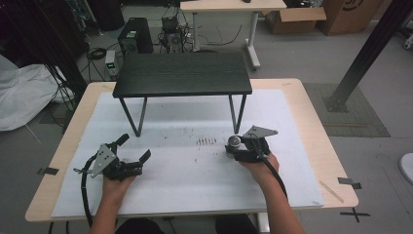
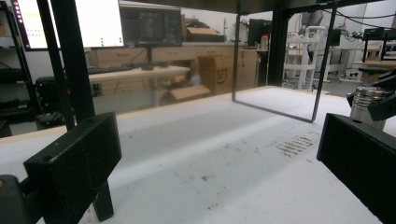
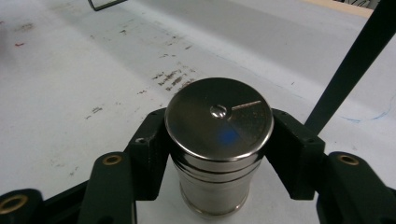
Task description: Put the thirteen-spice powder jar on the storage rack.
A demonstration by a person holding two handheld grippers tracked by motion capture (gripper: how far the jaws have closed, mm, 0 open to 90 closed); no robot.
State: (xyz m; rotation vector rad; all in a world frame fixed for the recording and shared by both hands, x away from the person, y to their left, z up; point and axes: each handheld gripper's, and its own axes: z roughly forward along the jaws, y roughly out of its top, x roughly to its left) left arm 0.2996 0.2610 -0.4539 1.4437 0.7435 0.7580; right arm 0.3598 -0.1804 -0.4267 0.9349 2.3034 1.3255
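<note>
Steel cylinder w/ a polished flat lid [image 3: 218, 119] stands upright on the white table cover [image 1: 185, 190], right of centre, near the front-right leg of the black stand [image 1: 182, 74]. Right gripper [image 1: 235, 147] clasps it: 2 black jaws press the canister's sides just below the lid rim, seen clearly in the right gripper view. Lid carries a small centre dimple and a scratch line. In the left gripper view the same canister [image 2: 369, 105] shows far right, partly hidden behind a jaw. Left gripper [image 1: 132, 148] sits at the cover's front-left, well apart from the canister, jaws spread wide w/ nothing between them. Dark scuff marks [image 1: 206, 141] lie on the cover between the 2 grippers, nearer the right 1.
</note>
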